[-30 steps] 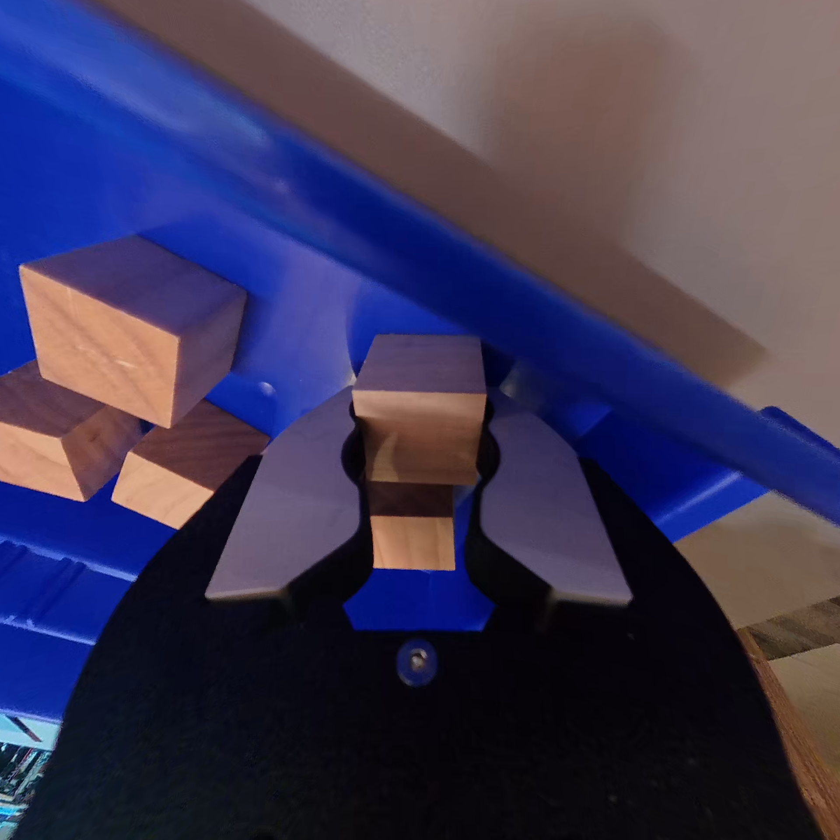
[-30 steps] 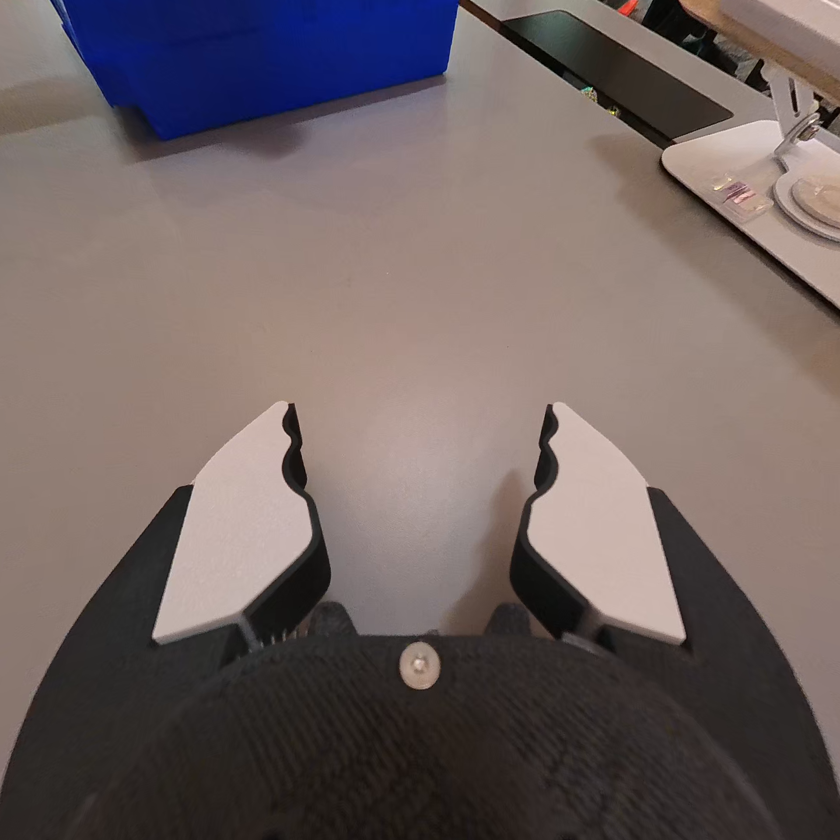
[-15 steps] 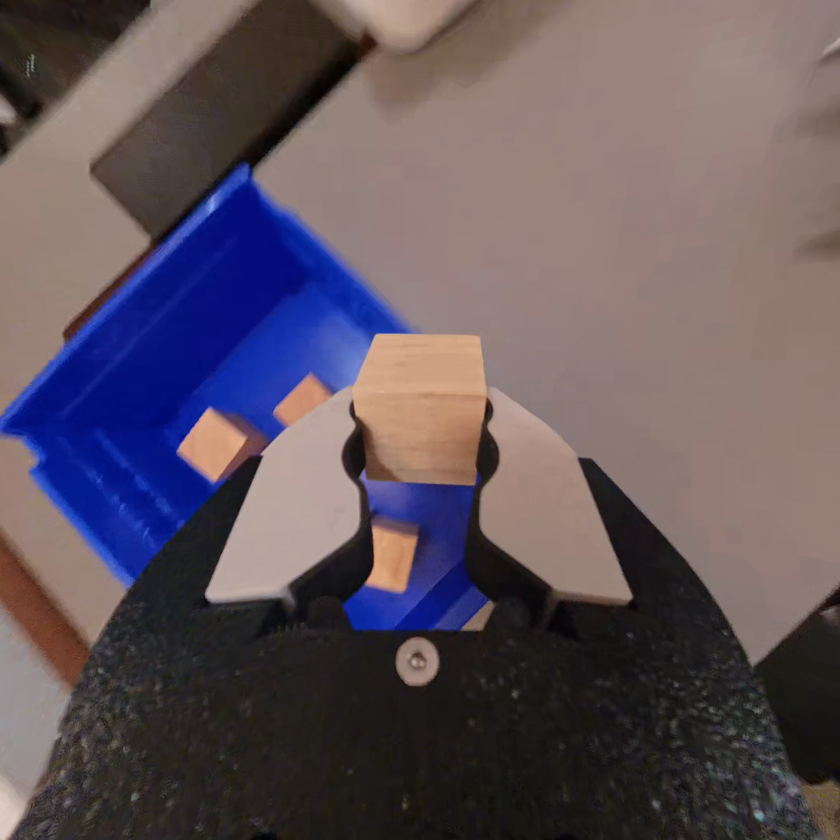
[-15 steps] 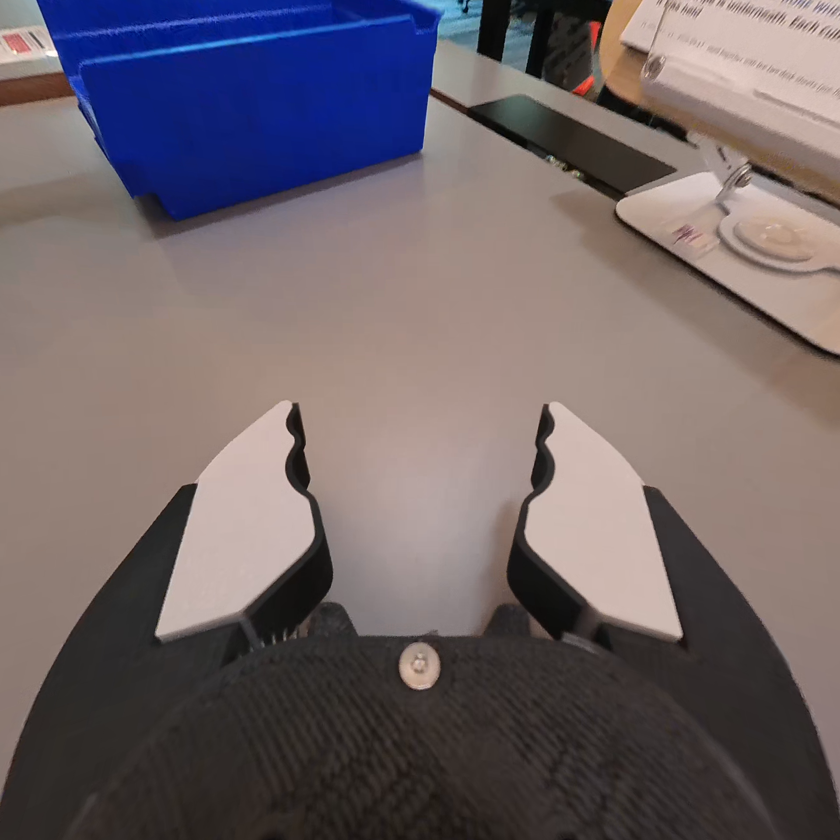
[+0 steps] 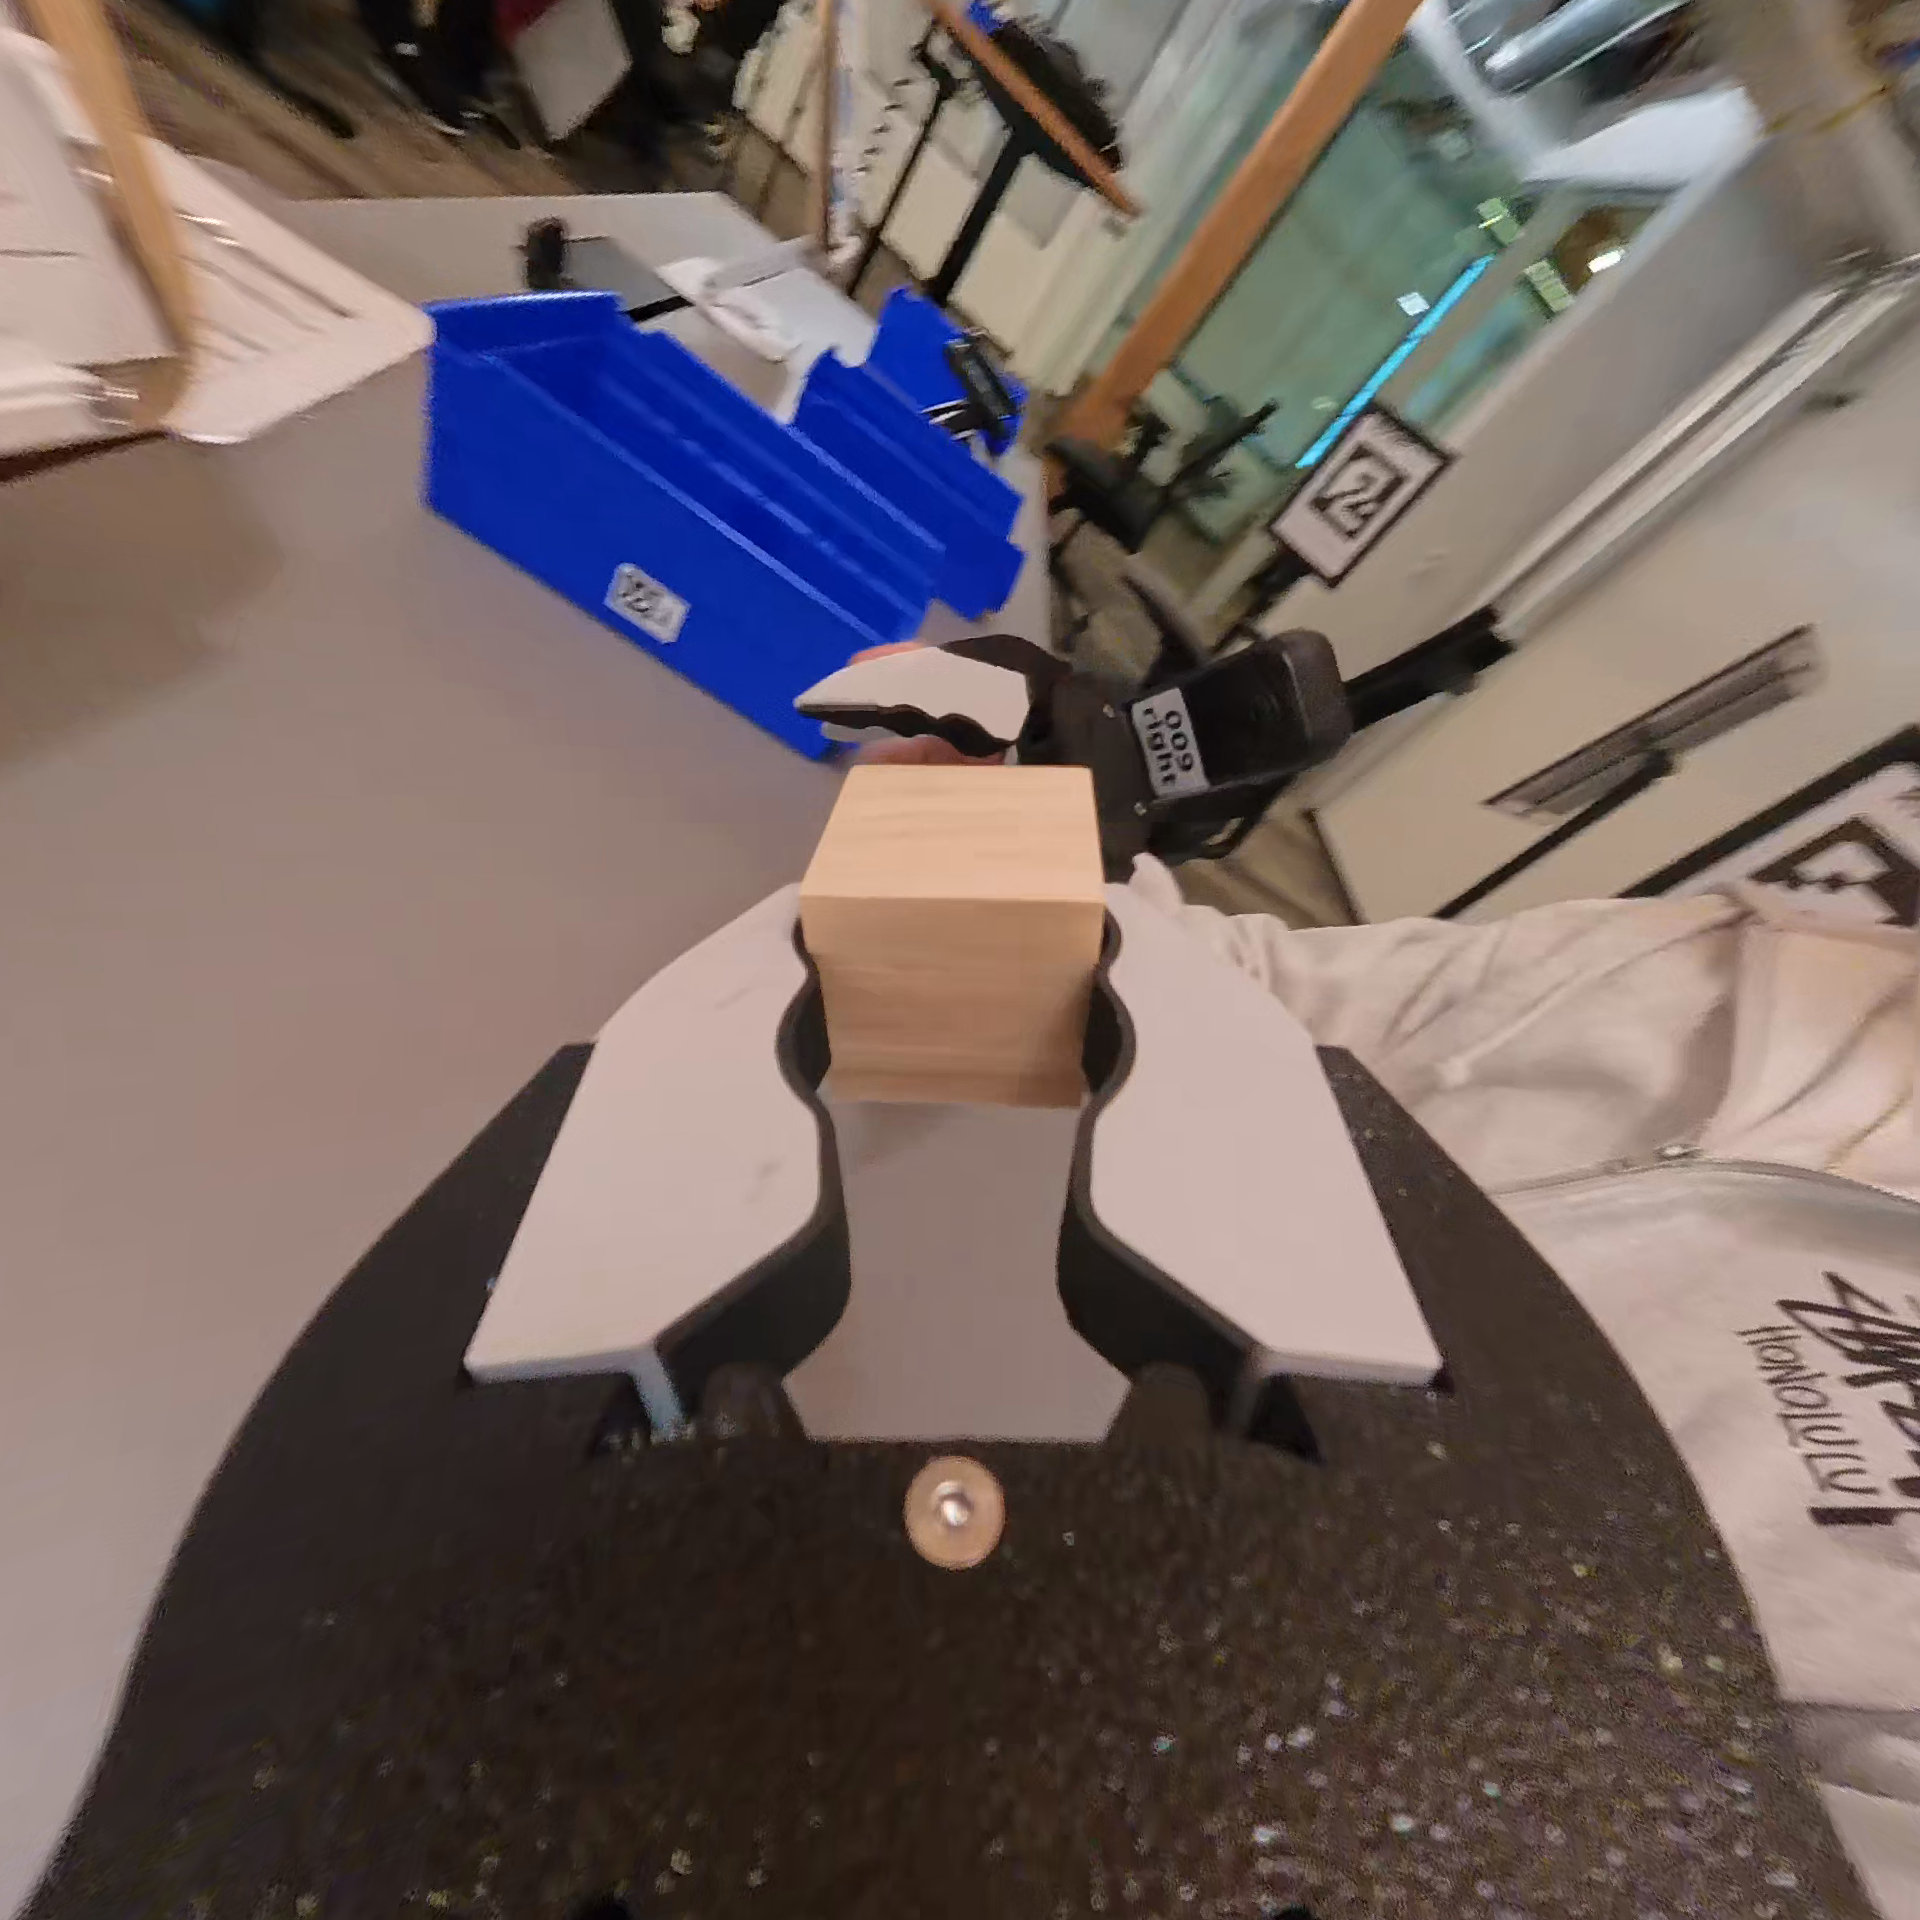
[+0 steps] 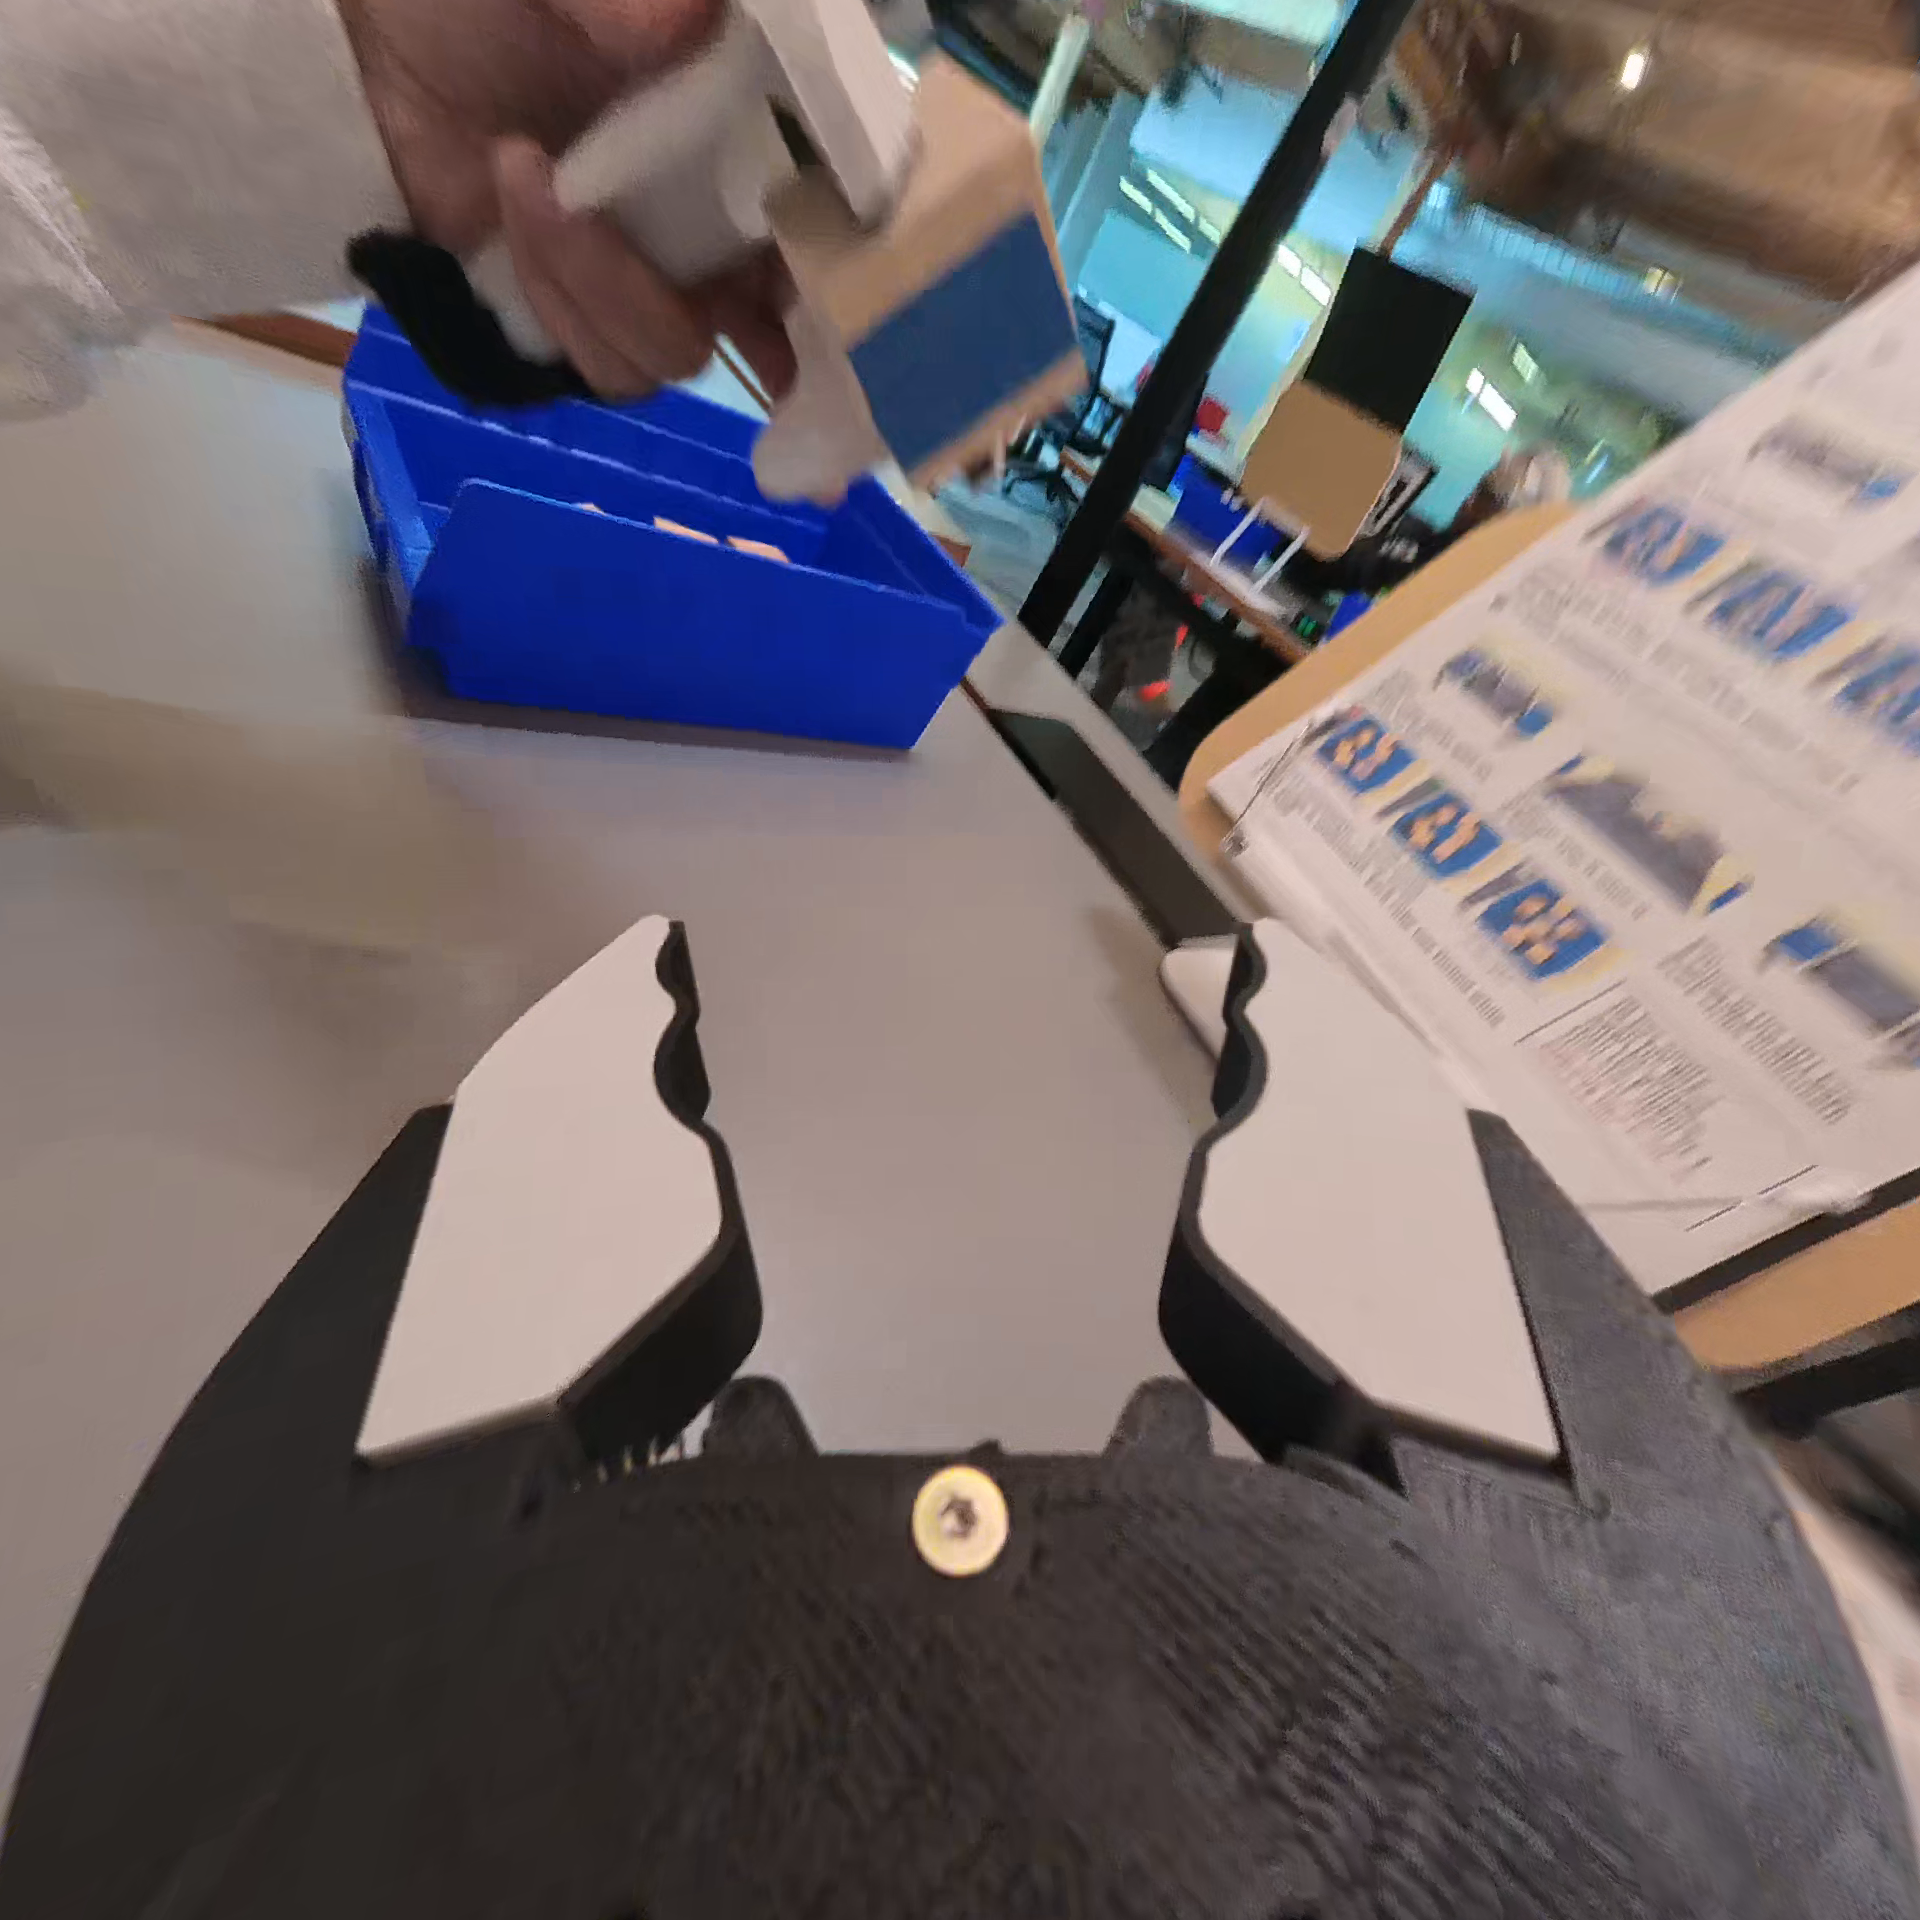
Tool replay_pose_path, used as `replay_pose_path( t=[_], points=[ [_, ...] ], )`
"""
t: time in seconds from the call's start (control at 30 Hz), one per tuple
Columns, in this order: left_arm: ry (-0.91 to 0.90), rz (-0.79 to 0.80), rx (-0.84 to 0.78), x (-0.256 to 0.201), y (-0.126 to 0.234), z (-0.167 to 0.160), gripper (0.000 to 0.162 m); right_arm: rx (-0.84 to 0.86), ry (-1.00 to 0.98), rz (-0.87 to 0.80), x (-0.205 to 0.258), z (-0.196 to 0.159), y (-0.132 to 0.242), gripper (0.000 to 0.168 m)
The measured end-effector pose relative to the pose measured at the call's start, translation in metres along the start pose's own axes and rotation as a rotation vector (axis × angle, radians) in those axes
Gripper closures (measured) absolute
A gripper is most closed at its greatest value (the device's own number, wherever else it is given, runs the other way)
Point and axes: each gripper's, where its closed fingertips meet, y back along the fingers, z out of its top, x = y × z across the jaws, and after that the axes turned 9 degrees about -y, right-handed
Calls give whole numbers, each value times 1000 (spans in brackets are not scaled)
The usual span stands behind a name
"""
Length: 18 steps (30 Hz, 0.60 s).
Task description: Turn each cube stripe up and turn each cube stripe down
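Both fingers [image 5: 717,1122] of my left gripper [image 5: 956,935] clamp a pale wooden cube [image 5: 954,935], held clear above the grey worktop [image 5: 260,883]. My right gripper [image 6: 961,1029] stands spread and empty above that worktop, the blue bin [image 6: 675,623] holding more cubes [image 6: 727,540] beyond.

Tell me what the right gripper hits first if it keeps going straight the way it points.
Probably the grey table: the open right gripper points slightly down at bare tabletop. The blue bin sits left of that line, though depth is unclear.

One held cube [image 5: 954,935], two blue bins [image 5: 665,540], two grippers [image 6: 961,1039].
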Motion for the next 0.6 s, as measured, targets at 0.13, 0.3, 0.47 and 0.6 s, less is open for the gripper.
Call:
replay_pose_path(
  t=[0.13,0.3,0.47,0.6],
  points=[
    [56,-184,-62,-13,-45,2,117,-45,233,-21,-4,25,11,74],
    [49,-322,-45,-29,-84,-5,117,-93,440,21,-4,43,26,85],
    [42,-380,-14,-35,-106,-13,117,-121,419,152,1,46,34,95],
    [51,-401,-21,-35,-111,-16,117,-134,453,168,5,47,36,123]
  ],
)
